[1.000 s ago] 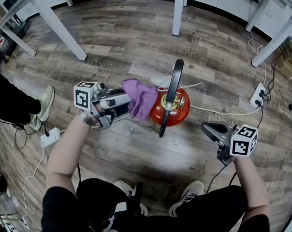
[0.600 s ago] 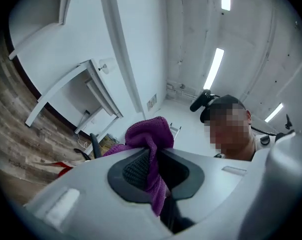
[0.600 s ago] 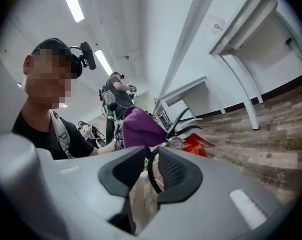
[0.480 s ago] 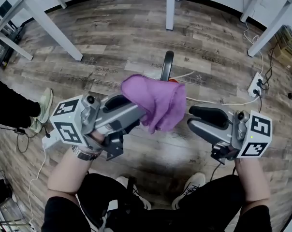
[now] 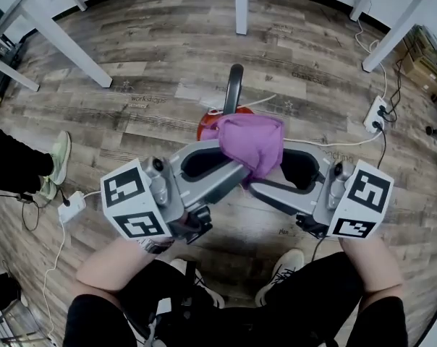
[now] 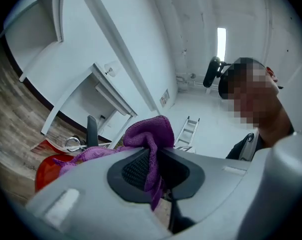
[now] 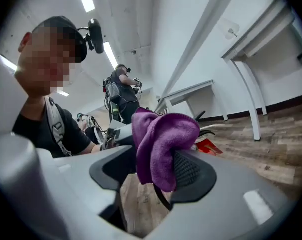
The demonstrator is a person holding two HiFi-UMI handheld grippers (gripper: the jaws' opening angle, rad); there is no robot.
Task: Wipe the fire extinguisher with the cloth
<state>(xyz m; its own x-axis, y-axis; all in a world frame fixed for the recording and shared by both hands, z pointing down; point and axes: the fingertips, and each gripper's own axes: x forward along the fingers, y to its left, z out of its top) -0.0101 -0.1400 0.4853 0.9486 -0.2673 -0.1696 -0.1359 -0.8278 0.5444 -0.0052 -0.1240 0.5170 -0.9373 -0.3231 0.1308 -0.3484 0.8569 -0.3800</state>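
The red fire extinguisher (image 5: 207, 126) stands on the wood floor, its black handle (image 5: 235, 85) pointing away; the raised grippers and cloth hide its near half. My left gripper (image 5: 236, 162) is shut on the purple cloth (image 5: 252, 142), held high above the extinguisher. In the left gripper view the cloth (image 6: 149, 134) is pinched between the pads, the red body (image 6: 47, 170) low at left. My right gripper (image 5: 266, 169) faces the left one. Its jaws have just been opening, and the cloth (image 7: 163, 139) hangs between them, against one pad only.
White table legs (image 5: 242, 6) (image 5: 74, 45) stand at the back. A power strip (image 5: 374, 114) with cables lies at right, another (image 5: 72, 207) at left beside a bystander's shoe (image 5: 57, 157). My own shoes (image 5: 280, 275) are below. A second person (image 7: 122, 91) stands far off.
Both grippers have risen toward the camera and come together. The cloth has lifted off the extinguisher. The right jaws, shut before, now stand wide on either side of the cloth.
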